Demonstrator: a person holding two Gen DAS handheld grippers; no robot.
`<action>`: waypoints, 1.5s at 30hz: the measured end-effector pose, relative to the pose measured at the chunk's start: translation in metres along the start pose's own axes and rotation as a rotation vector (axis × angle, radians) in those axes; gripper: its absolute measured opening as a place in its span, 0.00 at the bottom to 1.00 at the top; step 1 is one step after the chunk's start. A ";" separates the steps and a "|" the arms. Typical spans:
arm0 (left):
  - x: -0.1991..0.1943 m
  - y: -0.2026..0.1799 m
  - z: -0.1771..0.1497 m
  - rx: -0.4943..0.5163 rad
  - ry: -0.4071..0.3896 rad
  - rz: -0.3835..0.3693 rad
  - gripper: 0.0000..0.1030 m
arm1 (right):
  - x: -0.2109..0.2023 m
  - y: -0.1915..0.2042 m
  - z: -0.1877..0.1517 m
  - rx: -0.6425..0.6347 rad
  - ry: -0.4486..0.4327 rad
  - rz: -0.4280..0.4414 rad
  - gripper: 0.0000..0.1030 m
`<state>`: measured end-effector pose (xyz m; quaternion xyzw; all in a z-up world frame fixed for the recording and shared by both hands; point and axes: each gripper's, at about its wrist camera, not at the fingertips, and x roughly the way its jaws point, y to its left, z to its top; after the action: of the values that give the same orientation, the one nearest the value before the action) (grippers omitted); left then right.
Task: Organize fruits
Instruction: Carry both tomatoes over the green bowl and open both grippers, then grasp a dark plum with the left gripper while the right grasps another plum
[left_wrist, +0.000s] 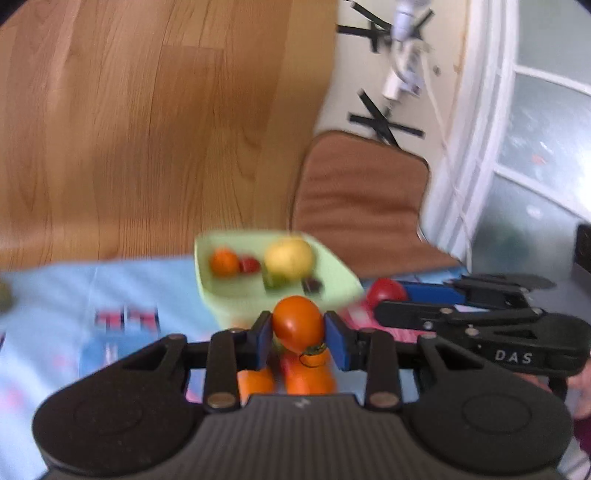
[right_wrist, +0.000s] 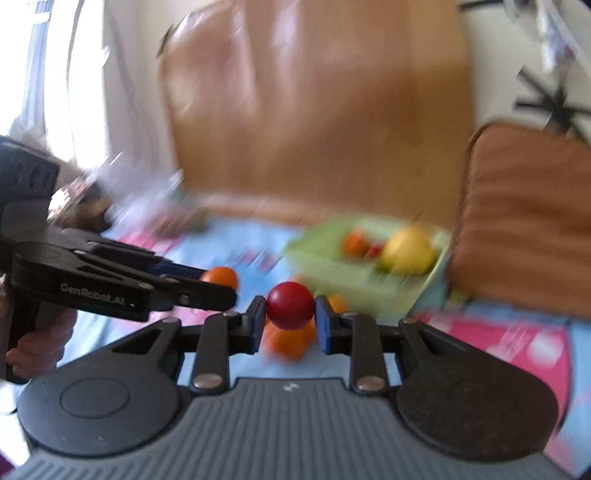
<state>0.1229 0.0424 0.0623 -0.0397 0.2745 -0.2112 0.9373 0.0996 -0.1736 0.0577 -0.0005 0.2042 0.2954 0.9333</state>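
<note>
The left tongs (left_wrist: 298, 334) are clamped on an orange tomato (left_wrist: 297, 323), its green stem end turned down toward the camera, held up clear of the tabletop (left_wrist: 55, 295) with its pale blue patterned cloth. The right tongs (right_wrist: 290, 319) grip a dark red tomato (right_wrist: 290, 305) in the same way, pads pressed to either side of it. Below both sets of tongs, more orange fruit (left_wrist: 308, 376) lies on the cloth, blurred. Beyond them, toward the far edge of the tabletop, stands a light green basket (left_wrist: 332, 280) holding a yellow fruit (left_wrist: 289, 257), a small orange one (left_wrist: 224, 262) and a small red one (left_wrist: 249, 264). Just past that edge is a brown cushioned chair (left_wrist: 362, 192) on a wooden floor (left_wrist: 129, 129).
</note>
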 end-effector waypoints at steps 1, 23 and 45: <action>0.013 0.005 0.010 -0.009 0.008 0.011 0.30 | 0.007 -0.008 0.006 0.015 -0.001 -0.019 0.30; 0.088 0.023 0.029 0.011 0.083 0.139 0.51 | 0.078 -0.051 0.006 0.030 0.097 -0.142 0.44; 0.072 0.057 -0.026 -0.300 0.250 -0.086 0.37 | 0.073 -0.079 -0.044 0.486 0.216 0.063 0.31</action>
<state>0.1855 0.0653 -0.0061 -0.1642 0.4151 -0.2107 0.8697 0.1802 -0.2038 -0.0193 0.1985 0.3676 0.2648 0.8691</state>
